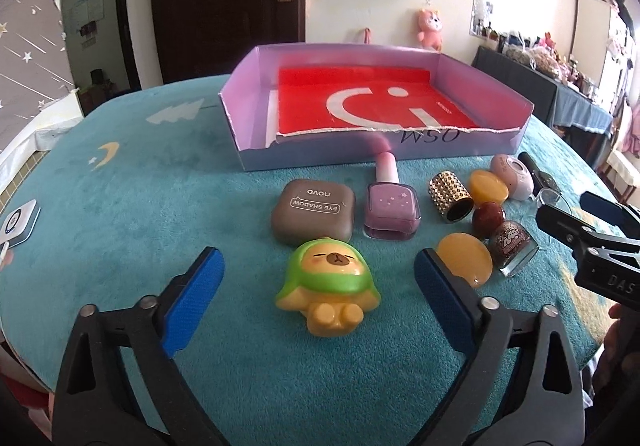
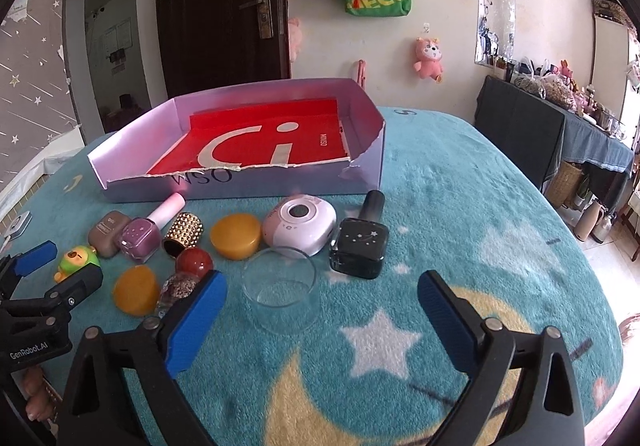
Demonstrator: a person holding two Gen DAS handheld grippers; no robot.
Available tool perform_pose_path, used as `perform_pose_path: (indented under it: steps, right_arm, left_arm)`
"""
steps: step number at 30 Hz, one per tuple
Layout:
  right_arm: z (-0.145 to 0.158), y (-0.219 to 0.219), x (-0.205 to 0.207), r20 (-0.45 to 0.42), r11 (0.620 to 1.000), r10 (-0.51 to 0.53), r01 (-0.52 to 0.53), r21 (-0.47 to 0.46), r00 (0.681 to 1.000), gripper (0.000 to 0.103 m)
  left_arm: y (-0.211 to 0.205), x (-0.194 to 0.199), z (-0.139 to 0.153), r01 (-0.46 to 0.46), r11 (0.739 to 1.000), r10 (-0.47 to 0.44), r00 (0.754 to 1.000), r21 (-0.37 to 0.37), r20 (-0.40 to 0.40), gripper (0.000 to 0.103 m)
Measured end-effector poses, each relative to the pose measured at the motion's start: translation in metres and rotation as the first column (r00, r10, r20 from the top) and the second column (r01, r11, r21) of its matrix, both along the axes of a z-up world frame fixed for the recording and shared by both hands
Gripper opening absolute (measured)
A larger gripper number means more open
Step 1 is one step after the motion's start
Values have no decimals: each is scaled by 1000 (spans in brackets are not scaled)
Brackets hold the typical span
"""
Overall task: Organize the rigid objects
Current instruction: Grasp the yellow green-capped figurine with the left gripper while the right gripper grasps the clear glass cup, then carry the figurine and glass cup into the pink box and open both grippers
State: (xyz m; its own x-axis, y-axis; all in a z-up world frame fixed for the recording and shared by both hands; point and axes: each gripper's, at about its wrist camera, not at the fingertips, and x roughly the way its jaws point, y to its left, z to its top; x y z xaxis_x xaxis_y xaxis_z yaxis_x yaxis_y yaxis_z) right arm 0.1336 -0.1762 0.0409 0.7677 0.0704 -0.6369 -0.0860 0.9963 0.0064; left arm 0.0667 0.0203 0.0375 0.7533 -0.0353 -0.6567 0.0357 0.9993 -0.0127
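Green-hooded toy figure [image 1: 326, 288] lies between the left gripper [image 1: 318, 282]'s spread jaws; right gripper [image 2: 322, 300] likewise spread, seemingly empty.

Both wrist cameras sit low over the teal blanket [image 1: 120, 206], looking forward toward the purple box [image 1: 456, 152] and the far wall. The left view sits close behind the capybara toy [image 1: 326, 288]; the right view stands further right, near the glass cup [image 2: 280, 294]. The 2 views share the box [image 2: 280, 188] and the item row.
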Motion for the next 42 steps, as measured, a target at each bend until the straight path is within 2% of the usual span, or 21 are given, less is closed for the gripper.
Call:
perform_pose_path:
  steps: [4,6,8,9,10,11,13,14,22,30,38,42]
  right_arm:
    - [0,5,8,-26,1000,16,-16,-9,1000,89]
    - [-2,7,10,-41,1000,23,-24,-11,999,86]
    - [-4,7,12,-53,999,33,-33,6,998,79]
    - [-6,7,14,-64,999,39,-39,11,997,77]
    - [-8,7,16,-76,999,48,-46,22,996,68]
    - [-10,6,16,-89,998,58,-54,39,994,52]
    - [-12,6,16,-94,995,75,-68,68,993,43]
    - [-11,7,15,-88,995,83,-77,69,993,42]
    - [0,8,10,-55,992,108,-104,72,993,42]
    - [18,5,15,-20,991,114,-112,70,993,42]
    - [47,4,37,48,991,129,-131,39,990,42]
    - [59,4,57,63,987,153,-155,29,986,42]
  left_arm:
    - [0,6,-1,21,1000,-21,999,-11,-45,76]
    - [1,9,-3,33,999,-35,997,-27,-67,56]
    - [0,13,-6,47,998,-50,994,-34,-93,46]
    - [-1,12,-7,51,998,-54,994,-35,-91,45]
    - [-1,12,-7,54,998,-57,994,-35,-91,45]
    - [-1,12,-6,58,998,-61,994,-37,-91,45]
    - [-1,11,-6,57,997,-61,994,-42,-88,45]
    - [-1,11,-5,58,997,-61,994,-42,-89,45]
    - [-2,10,2,61,998,-63,995,-32,-71,45]
    - [0,21,30,60,998,-60,998,-30,-9,45]
    - [2,42,58,69,997,-67,996,-26,55,45]
    - [4,63,68,89,996,-87,994,-28,60,45]
